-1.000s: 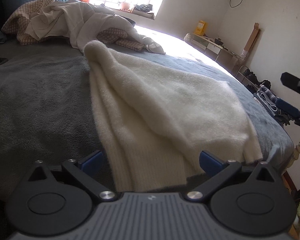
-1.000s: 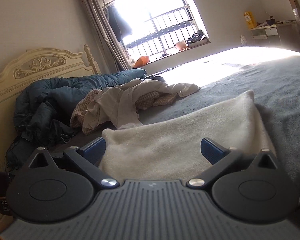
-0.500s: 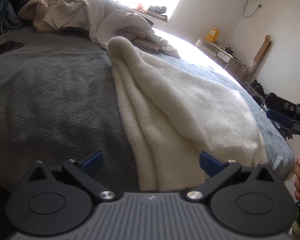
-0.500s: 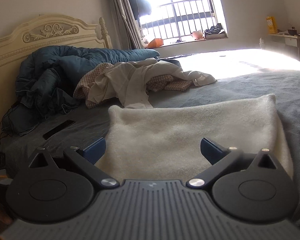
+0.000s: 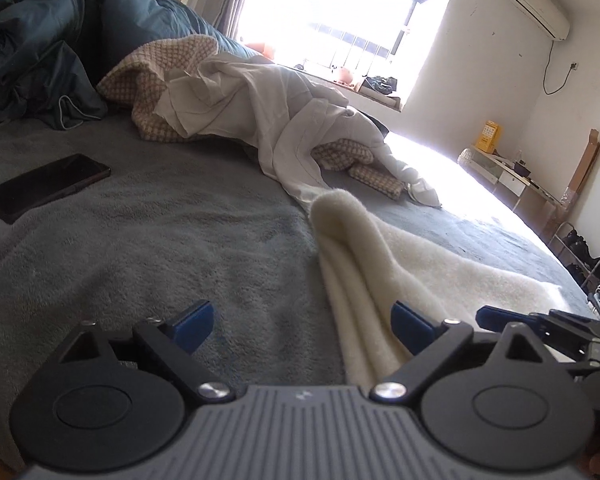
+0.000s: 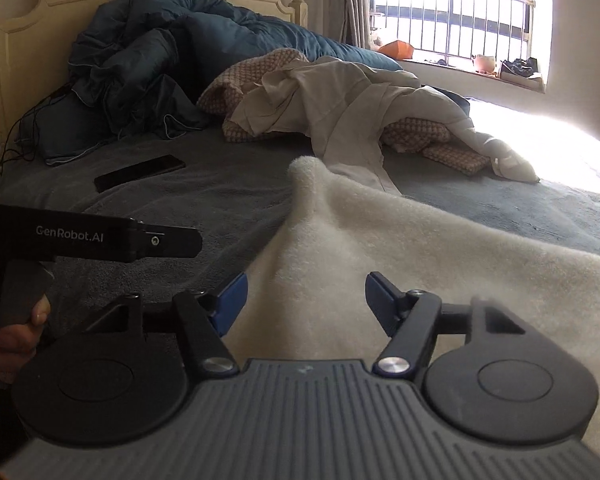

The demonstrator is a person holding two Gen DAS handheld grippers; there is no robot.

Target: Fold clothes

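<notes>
A cream fleece garment (image 5: 384,256) lies folded lengthwise on the grey bedspread (image 5: 160,240), its near end under both grippers. My left gripper (image 5: 302,322) is open over the garment's left edge, with its right blue pad resting on the cloth. In the right wrist view the same cream garment (image 6: 400,248) spreads ahead, and my right gripper (image 6: 304,298) stands open just above it with nothing held. The left tool's black body (image 6: 88,236) shows at the left of that view, held by a hand (image 6: 12,332). The right gripper's blue fingertip (image 5: 496,314) peeks in at the left view's right side.
A heap of white and checked clothes (image 6: 340,108) lies mid-bed, with a dark blue duvet (image 6: 172,64) bunched against the headboard. A black phone (image 5: 46,186) rests on the bedspread to the left. A window, a low desk (image 5: 504,172) and shoes stand beyond the bed.
Both grippers have swung left and come closer together, so each now appears in the other's view. The left one has shifted off the garment's middle to its left edge.
</notes>
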